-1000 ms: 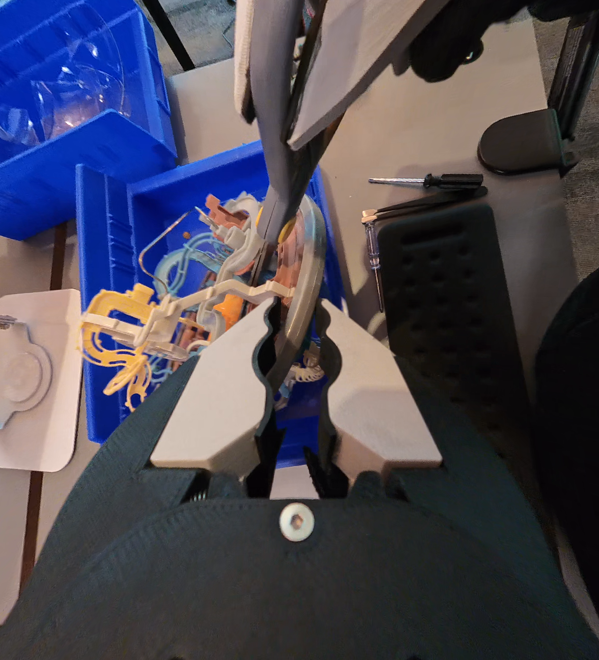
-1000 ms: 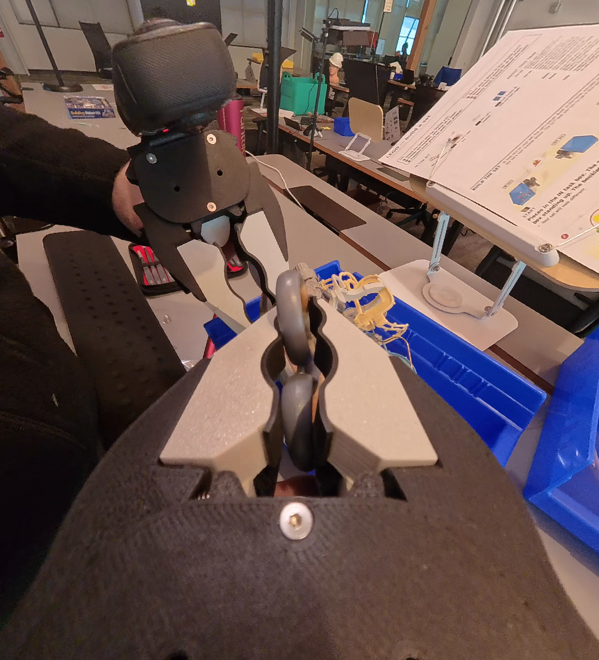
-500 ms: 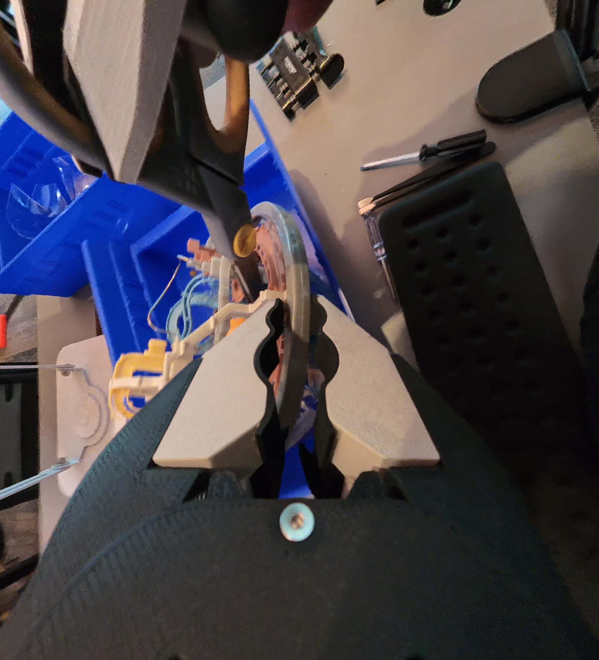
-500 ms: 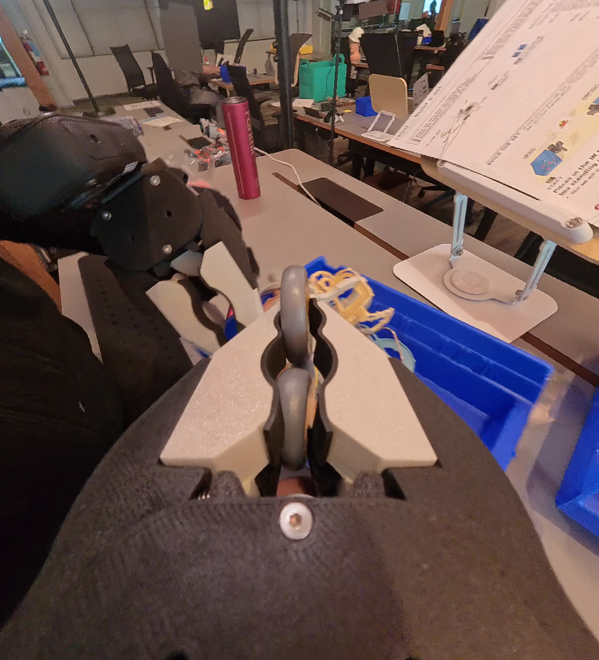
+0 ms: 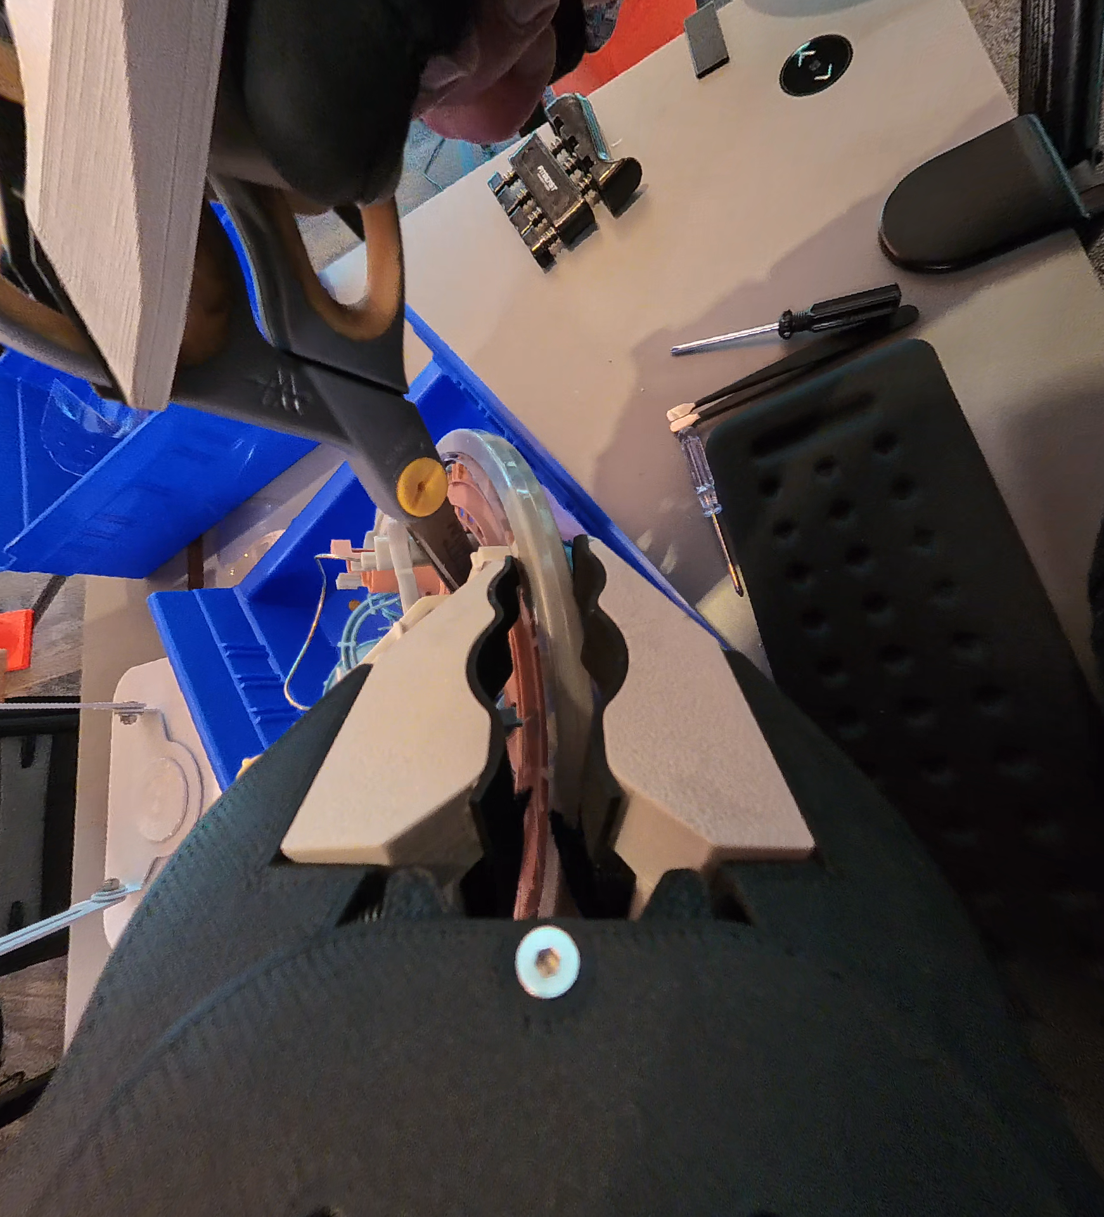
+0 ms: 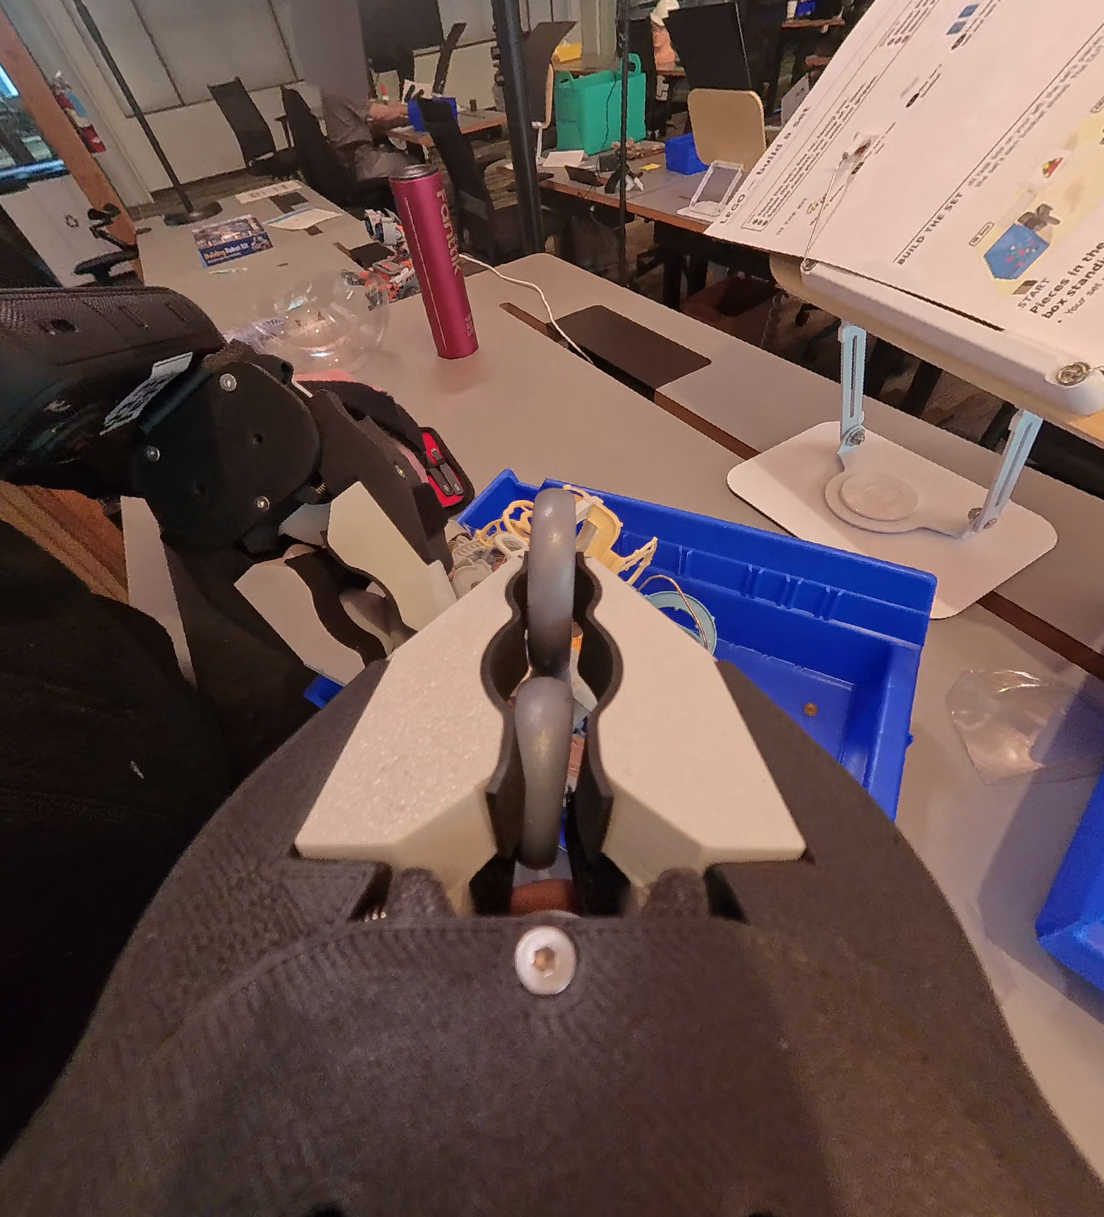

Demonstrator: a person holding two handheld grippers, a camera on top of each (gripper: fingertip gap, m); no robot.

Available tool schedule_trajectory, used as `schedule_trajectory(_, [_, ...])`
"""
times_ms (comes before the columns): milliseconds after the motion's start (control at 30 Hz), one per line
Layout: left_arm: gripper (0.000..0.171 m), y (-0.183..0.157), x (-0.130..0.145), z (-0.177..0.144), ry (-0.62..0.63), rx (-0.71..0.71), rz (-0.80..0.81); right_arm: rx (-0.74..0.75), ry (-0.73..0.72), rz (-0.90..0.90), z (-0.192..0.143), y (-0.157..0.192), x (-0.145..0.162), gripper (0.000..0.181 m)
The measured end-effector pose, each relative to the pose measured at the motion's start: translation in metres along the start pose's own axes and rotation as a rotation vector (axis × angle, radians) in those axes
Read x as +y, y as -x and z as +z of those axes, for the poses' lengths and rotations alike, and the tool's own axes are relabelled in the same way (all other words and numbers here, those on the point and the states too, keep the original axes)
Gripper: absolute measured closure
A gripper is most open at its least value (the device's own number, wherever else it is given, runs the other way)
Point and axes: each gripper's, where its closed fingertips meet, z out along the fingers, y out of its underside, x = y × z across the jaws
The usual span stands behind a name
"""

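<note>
Since the earlier frames the left gripper (image 5: 539, 593) has tipped lower and pulled in closer over the blue bin (image 5: 220, 632), and the scissors (image 5: 352, 421) now fill more of the left wrist view, w/ their pivot sitting right by the disc.

The left gripper's jaws are clamped on the edge of a clear round disc (image 5: 536, 527), a pinkish layer showing behind it. The disc stands on edge above the blue bin, w/ white, tan and light-blue plastic sprue parts (image 5: 371, 593) attached on its far side.

The right gripper (image 6: 552, 579) is closed on the grey handle loops of the scissors (image 6: 546, 724); the blade tips point down at the sprue parts next to the disc, contact not clear.

Judgement on handling: the disc looks light, stiff, smooth, prob. slippery on its faces, so the rim grip is the sensible hold. The sprue bits look thin and brittle, likely to snap or flex if squeezed. The scissors are rigid; the loops give a firm hold.

Nearby on the table (image 5: 766, 217): a black perforated pad (image 5: 898, 625), a small screwdriver (image 5: 793, 323), a second blue bin (image 5: 108, 474), and a white document stand (image 6: 892, 507).
</note>
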Motion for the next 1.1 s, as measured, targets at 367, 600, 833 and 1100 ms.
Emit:
schedule_trajectory(367, [0.157,0.004,0.000,0.006,-0.015,-0.049,0.010,0.007,0.061,0.023,0.008,-0.011,-0.002,0.174])
schedule_trajectory(600, [0.157,0.020,0.001,-0.002,-0.039,-0.093,-0.063,0.006,0.059,-0.041,0.002,-0.005,-0.007,0.174])
schedule_trajectory(833, [0.159,0.019,0.011,-0.013,-0.029,-0.090,-0.080,0.004,0.049,-0.195,-0.018,0.022,-0.011,0.174])
schedule_trajectory(1100, [0.157,0.008,0.027,-0.032,-0.044,-0.031,-0.020,-0.030,-0.140,-0.194,-0.075,0.041,-0.039,0.174])
